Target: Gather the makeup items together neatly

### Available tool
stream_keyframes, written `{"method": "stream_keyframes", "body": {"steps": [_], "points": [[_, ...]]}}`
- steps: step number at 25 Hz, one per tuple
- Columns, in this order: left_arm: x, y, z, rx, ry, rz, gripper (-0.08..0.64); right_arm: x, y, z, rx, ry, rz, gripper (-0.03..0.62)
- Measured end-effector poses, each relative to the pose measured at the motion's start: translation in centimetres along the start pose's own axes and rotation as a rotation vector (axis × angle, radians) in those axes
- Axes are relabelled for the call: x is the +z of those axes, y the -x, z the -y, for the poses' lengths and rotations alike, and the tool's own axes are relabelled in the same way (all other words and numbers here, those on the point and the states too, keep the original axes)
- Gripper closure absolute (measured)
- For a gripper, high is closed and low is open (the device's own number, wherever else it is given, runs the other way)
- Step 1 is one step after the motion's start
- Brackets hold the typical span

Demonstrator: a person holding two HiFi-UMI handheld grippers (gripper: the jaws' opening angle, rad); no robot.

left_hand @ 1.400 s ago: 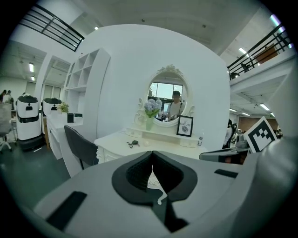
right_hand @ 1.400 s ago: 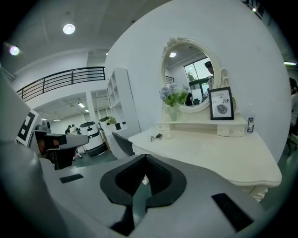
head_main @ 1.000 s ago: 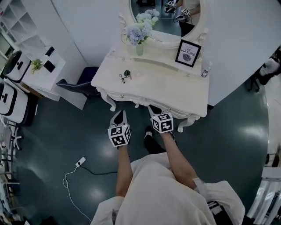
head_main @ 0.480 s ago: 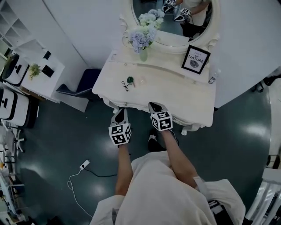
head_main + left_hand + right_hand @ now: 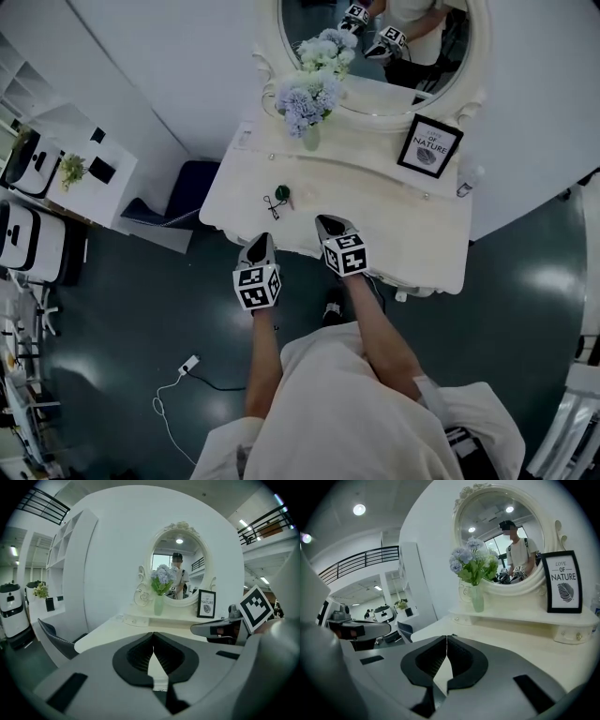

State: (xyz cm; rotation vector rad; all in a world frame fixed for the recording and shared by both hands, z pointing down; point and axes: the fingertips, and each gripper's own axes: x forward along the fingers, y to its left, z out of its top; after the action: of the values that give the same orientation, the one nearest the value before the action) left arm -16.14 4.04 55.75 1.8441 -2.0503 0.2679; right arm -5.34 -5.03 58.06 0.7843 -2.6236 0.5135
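2 makeup items [image 5: 278, 199] on scalloped vanity [image 5: 403, 234]

Person wears a loose white top [image 5: 361, 412], sleeves ending near the elbows. The left gripper [image 5: 260, 242] and right gripper [image 5: 325, 223] are grey pointed shells, with black ribbed pads [image 5: 140, 654] inside the jaws. Each carries a white cube [image 5: 256, 286] printed with black square markers.

On the desk [image 5: 394, 225], mid-frame, the makeup items [image 5: 278, 199] lie towards its left. The flower vase [image 5: 310, 139] stands above them, the framed print [image 5: 429, 147] to its right, below the mirror [image 5: 422, 56].
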Motion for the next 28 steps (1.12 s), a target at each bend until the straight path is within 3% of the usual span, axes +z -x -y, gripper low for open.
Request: {"method": "stream_keyframes", "body": {"steps": [13,28], "points": [[0.6,-7.0,-0.7,-0.011,0.009,-0.021,0.545,1.9,-5.1,5.5,0.005,-0.018,-0.019,0.551],[0.5,-12.0,-1.0,-0.047,0.002,-0.086,0.545,1.7,-9.0,7.9,-0.007,-0.023,-0.071,0.548]]}}
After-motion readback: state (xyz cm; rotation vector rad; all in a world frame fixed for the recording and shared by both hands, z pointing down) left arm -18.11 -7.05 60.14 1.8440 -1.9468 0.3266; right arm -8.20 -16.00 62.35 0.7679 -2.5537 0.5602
